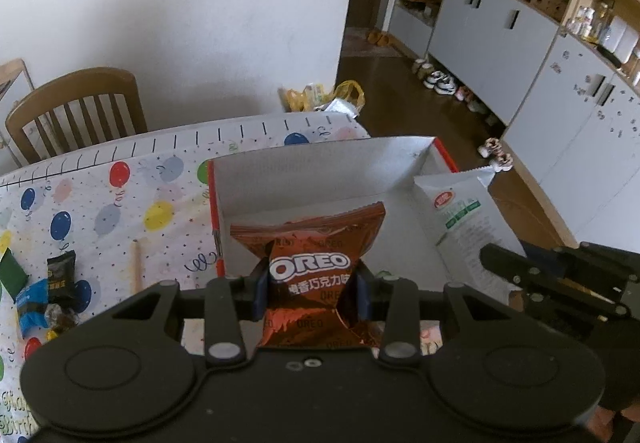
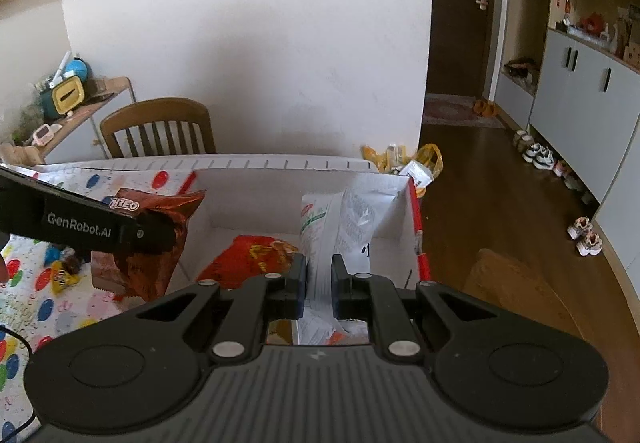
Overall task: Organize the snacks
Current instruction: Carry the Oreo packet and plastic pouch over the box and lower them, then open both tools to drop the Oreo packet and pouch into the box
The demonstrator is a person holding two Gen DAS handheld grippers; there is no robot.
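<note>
The left gripper (image 1: 310, 289) has its fingers clamped on a brown Oreo packet (image 1: 308, 243), held above the near left part of a white cardboard box (image 1: 320, 171) that sits at the counter's (image 1: 120, 211) far right corner. The right gripper (image 2: 319, 285) has its fingers pinched on a white snack bag (image 2: 340, 219), upright over the box's right side. A red snack packet (image 2: 248, 255) lies inside the box. Small wrapped candies (image 1: 48, 295) lie near the counter's left edge.
</note>
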